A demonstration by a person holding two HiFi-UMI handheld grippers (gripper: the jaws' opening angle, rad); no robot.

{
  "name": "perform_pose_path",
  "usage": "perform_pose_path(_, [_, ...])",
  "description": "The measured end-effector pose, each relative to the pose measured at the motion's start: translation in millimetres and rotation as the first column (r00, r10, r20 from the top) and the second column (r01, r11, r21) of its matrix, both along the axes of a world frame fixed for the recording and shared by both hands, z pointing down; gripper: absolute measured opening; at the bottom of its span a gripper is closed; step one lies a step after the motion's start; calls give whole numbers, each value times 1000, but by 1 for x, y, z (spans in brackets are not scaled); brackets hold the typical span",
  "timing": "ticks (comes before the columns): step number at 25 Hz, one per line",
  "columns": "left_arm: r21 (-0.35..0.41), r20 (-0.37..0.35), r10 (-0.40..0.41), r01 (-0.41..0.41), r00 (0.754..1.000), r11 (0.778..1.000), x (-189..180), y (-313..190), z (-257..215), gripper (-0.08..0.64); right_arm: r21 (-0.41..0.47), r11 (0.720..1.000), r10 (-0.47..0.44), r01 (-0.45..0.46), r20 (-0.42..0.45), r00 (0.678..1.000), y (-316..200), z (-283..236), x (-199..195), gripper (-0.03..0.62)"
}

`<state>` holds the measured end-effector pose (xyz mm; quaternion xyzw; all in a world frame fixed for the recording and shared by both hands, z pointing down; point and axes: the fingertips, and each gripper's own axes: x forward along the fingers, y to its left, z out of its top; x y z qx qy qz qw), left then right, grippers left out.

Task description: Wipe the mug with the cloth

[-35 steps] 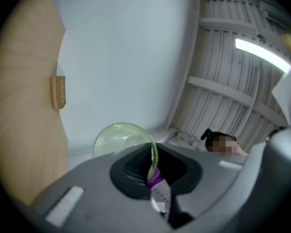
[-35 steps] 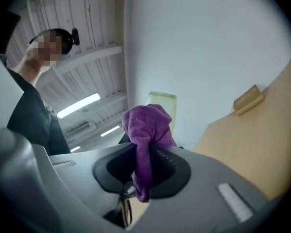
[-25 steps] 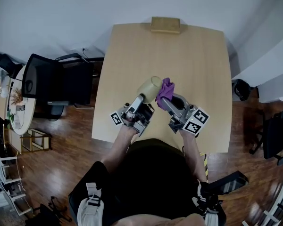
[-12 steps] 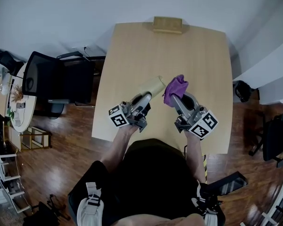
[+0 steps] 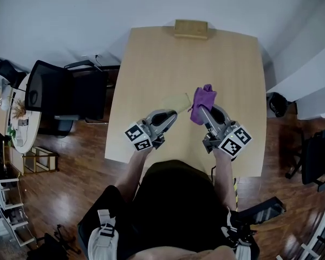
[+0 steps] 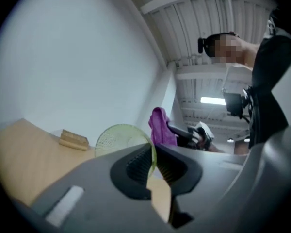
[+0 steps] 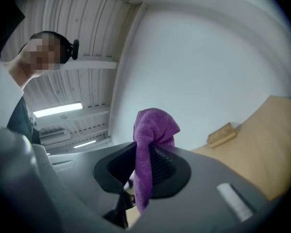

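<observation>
The yellow-green mug [image 5: 176, 101] is held over the light wooden table [image 5: 151, 53], tipped on its side. My left gripper [image 5: 170, 113] is shut on its wall. In the left gripper view the mug [image 6: 117, 139] shows as a round speckled disc just past my left gripper [image 6: 153, 163], with its thin edge pinched between the pads. My right gripper [image 5: 201, 111] is shut on a purple cloth [image 5: 203, 101], a short gap to the right of the mug. In the right gripper view, the cloth [image 7: 153, 130] bunches above my right gripper [image 7: 145, 171] and hangs down between the jaws.
A small wooden block [image 5: 190, 28] lies at the table's far edge, also in the left gripper view as the block [image 6: 73, 140] and the right gripper view as the block [image 7: 221, 134]. A black office chair [image 5: 59, 93] stands left of the table. Wooden floor surrounds it.
The cloth was against the mug; now it is apart, moved right with my right gripper. My left gripper has rolled, turning the mug and bringing it lower.
</observation>
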<state>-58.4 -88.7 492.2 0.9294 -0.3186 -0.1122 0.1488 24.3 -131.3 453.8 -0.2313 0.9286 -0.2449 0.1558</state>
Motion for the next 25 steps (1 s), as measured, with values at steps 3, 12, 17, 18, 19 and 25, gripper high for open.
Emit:
perform_pose_path(3, [40,115,28,-33,993,999,14,7,8,40,-17,999,31,-32,-78,996,-9,4,-2,60])
perform_pose_path(12, [47,202,64,-75,977,996,16,14,31,41,-114,942,-329,315,-136,935,62,30,-77,60])
perform_pose_path(17, [26,-158,130,-128,979,991,-10,22,1,40,-181,981,-29,66,199,980,-7,8,15,60])
perform_pose_path(18, [31,-200,148,-145,969,989,-12,25,-3,40,-193,980,-6,51,224,975,-13,8,25,60])
perform_pose_path(19, [38,-229,167,-163,959,986,-13,27,-7,40,-196,979,-6,53,232,973,-15,8,30,60])
perform_pose_path(25, [78,-277,293,-283,915,956,7,41,-20,43,-205,941,-213,268,256,943,13,22,-12,60])
